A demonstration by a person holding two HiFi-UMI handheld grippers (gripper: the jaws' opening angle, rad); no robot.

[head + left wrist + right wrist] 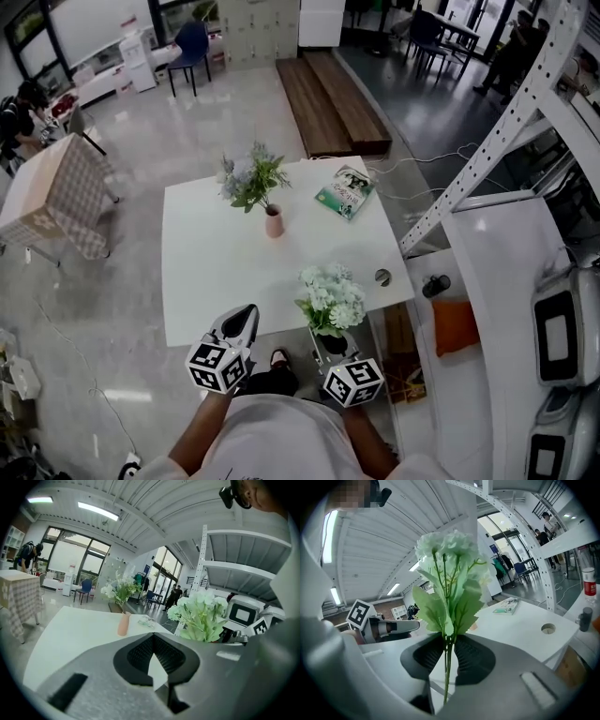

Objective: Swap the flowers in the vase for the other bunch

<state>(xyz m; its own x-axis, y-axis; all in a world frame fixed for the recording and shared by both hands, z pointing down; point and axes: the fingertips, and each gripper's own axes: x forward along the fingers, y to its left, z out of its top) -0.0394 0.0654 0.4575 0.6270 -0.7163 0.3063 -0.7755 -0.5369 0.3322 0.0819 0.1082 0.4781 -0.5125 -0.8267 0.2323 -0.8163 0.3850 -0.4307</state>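
Note:
A small pink vase (pixel 274 223) stands upright on the white table (pixel 206 272) and holds a bunch of pale blue and green flowers (pixel 251 178). In the left gripper view the vase (pixel 123 623) and its flowers (pixel 119 588) stand ahead, past the shut, empty left gripper (pixel 152 637). My right gripper (pixel 447 639) is shut on the thin green stems of a white bunch (pixel 447 573), held upright. From the head view both grippers are at the table's near edge, the left gripper (pixel 239 323) beside the right gripper (pixel 328 342), with the white bunch (pixel 331 298) above the right one.
A green booklet (pixel 345 192) lies at the table's far right corner, and a round cable hole (pixel 382 277) is near its right edge. White metal shelving (pixel 511 122) and robot parts stand to the right. A checked-cloth table (pixel 56 192) stands far left.

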